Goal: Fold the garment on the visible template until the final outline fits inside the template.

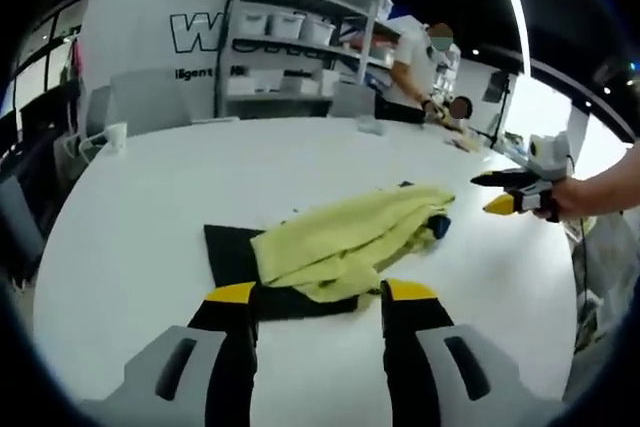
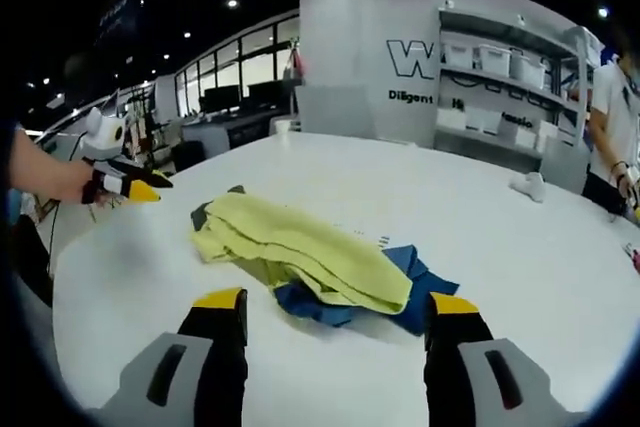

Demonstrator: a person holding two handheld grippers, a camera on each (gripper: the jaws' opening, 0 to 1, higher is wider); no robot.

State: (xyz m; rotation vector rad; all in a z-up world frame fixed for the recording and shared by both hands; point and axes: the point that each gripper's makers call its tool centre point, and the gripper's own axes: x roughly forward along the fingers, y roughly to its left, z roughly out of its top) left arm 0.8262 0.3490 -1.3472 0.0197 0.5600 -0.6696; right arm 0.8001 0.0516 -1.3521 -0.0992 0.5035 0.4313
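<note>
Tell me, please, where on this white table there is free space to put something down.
Free: the wide table left of the black template, and the far table beyond the yellow garment toward the shelves. Crowded: the middle, where the yellow garment overlaps the blue garment and the template.

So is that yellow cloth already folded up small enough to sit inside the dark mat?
No, the yellow garment spills well past the edge of the dark template toward the right gripper.
</note>
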